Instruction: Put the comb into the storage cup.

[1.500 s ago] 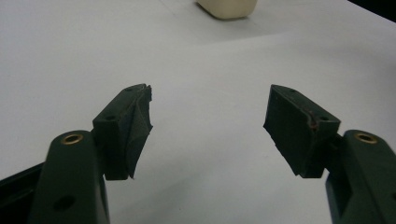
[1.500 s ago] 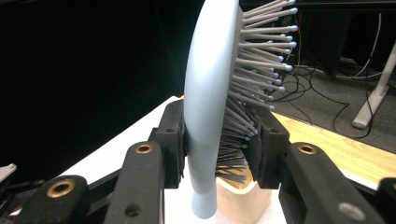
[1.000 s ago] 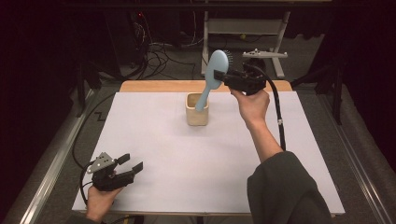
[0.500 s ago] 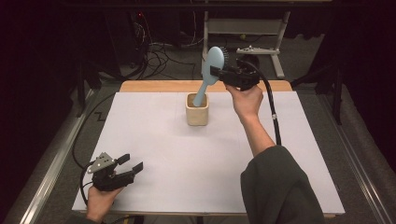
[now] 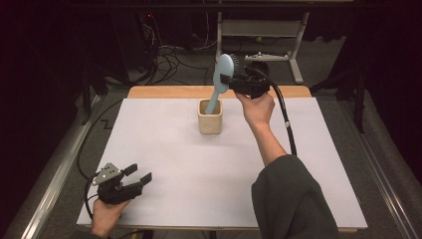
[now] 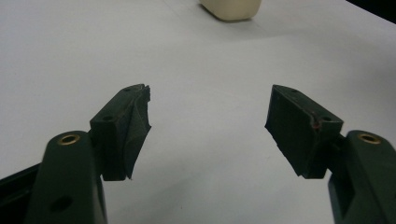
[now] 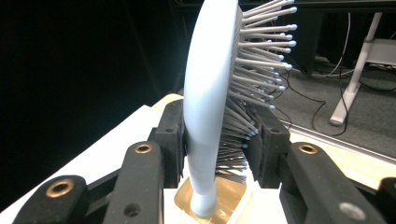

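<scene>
Right gripper (image 5: 230, 79) first: its two black jaws are clamped on the head of a pale blue hairbrush (image 5: 222, 74), one pad flat against the smooth back, the other pressed into the bristles (image 7: 254, 88), as the right gripper view shows plainly. The brush stands nearly upright, tilted a little, with its handle end dipping down into the open top of a cream, square-sided holder (image 5: 210, 116). That holder sits on the white sheet toward the far edge of the desk (image 5: 308, 169), roughly midway between its left and right sides, just in front of the bare wooden strip. The right hand (image 5: 257, 108) reaches in from beside the holder, cable trailing back along the forearm.

Over to the left gripper (image 5: 138, 174): jaws spread wide, nothing between them, only white surface under the pads (image 6: 130, 133) in the left gripper view. It rests near the desk's near-left corner, held in the left hand (image 5: 105, 215), well apart from holder and brush.
</scene>
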A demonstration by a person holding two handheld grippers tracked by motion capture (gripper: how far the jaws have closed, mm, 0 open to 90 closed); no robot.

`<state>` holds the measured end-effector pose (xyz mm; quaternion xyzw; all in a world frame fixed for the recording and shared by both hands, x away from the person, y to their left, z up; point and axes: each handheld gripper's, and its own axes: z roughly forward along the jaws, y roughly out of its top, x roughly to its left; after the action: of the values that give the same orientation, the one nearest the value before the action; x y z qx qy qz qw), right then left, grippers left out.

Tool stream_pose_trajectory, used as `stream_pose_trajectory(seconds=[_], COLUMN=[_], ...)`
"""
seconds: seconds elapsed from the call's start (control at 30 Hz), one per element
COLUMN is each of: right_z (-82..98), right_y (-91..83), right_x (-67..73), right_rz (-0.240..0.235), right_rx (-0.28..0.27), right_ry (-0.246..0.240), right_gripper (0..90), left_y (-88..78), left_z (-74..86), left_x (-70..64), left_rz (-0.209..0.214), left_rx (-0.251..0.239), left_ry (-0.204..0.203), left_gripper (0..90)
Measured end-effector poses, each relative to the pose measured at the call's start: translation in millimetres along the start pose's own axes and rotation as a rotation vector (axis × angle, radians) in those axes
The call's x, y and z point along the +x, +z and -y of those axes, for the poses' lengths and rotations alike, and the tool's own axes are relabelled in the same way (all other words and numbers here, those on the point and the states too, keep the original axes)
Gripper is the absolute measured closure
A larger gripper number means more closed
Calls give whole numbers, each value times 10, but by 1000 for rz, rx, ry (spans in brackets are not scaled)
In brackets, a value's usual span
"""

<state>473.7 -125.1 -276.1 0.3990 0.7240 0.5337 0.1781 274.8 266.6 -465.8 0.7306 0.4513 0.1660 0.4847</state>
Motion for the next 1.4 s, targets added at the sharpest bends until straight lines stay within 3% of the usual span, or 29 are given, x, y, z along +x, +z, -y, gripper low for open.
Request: stream_pose_trajectory(seconds=[0.67, 0.87, 1.4], right_z=[124, 156, 255], right_y=[198, 236, 272], right_x=[84, 96, 39], right_rz=[13, 9, 10], right_rx=[65, 76, 98], right_ry=[-50, -45, -30], right_gripper=[619, 616, 607], left_y=[-29, -29, -27], left_z=[6, 3, 5], left_x=[-22, -47, -53], left_rz=[-5, -25, -25], left_rx=[-5, -4, -5], left_ry=[18, 32, 33], left_gripper=[310, 312, 310])
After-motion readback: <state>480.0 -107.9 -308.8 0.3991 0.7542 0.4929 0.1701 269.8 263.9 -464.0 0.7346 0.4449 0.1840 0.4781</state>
